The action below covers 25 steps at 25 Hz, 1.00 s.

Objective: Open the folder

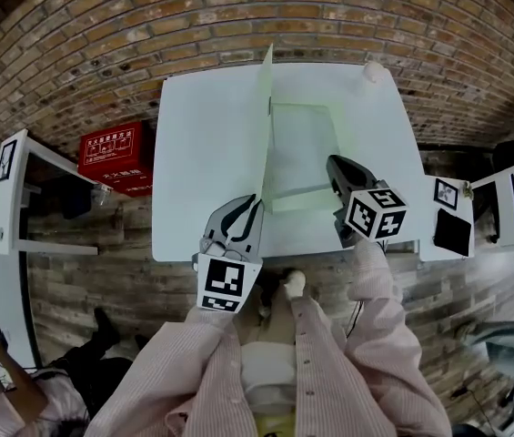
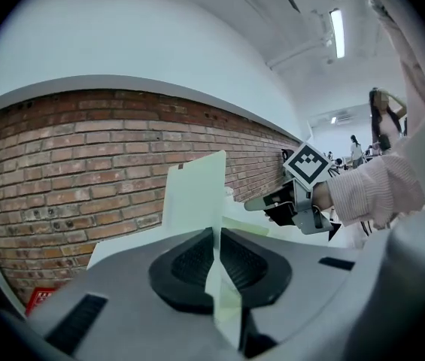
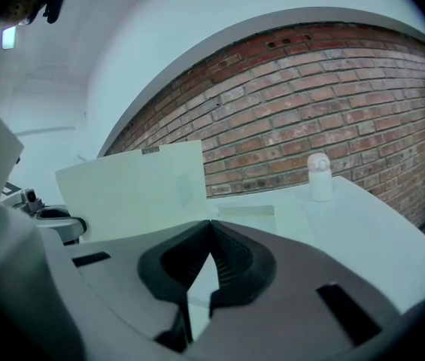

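Observation:
A pale green folder lies on the white table (image 1: 197, 162). Its front cover (image 1: 266, 121) stands upright on edge, seen in the left gripper view as a tall sheet (image 2: 193, 194). My left gripper (image 1: 258, 204) is shut on the cover's near bottom edge, and the sheet runs between the pads (image 2: 216, 235). The back sheet (image 1: 304, 148) lies flat on the table. My right gripper (image 1: 331, 162) hovers over that sheet's right side with its jaws together (image 3: 210, 224). I cannot tell whether it pinches anything. From the right gripper view the cover (image 3: 137, 190) stands to the left.
A small white bottle (image 1: 373, 73) stands at the table's far right corner (image 3: 318, 177). A red box (image 1: 111, 157) sits on the floor left of the table. White side tables stand at the left (image 1: 2, 198) and right (image 1: 488, 209). A brick wall runs behind.

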Tool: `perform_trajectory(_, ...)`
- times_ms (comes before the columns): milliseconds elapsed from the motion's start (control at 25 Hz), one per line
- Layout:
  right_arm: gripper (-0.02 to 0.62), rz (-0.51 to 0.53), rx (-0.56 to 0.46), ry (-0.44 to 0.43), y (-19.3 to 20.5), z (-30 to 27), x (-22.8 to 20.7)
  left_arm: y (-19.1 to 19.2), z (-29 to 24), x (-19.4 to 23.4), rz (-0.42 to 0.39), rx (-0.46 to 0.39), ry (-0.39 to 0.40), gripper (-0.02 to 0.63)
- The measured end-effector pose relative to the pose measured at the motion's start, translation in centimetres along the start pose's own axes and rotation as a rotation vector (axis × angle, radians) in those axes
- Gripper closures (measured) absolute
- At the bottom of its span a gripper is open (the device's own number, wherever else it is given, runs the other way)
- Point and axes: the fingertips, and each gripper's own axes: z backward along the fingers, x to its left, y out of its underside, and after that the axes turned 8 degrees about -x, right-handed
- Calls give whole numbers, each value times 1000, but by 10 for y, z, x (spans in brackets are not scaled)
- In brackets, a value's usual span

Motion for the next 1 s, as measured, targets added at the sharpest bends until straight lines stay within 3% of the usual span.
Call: perform_trajectory(1000, 591, -4, -8, -65, 21, -44, 110, 59, 55, 84, 279, 39, -82, 586)
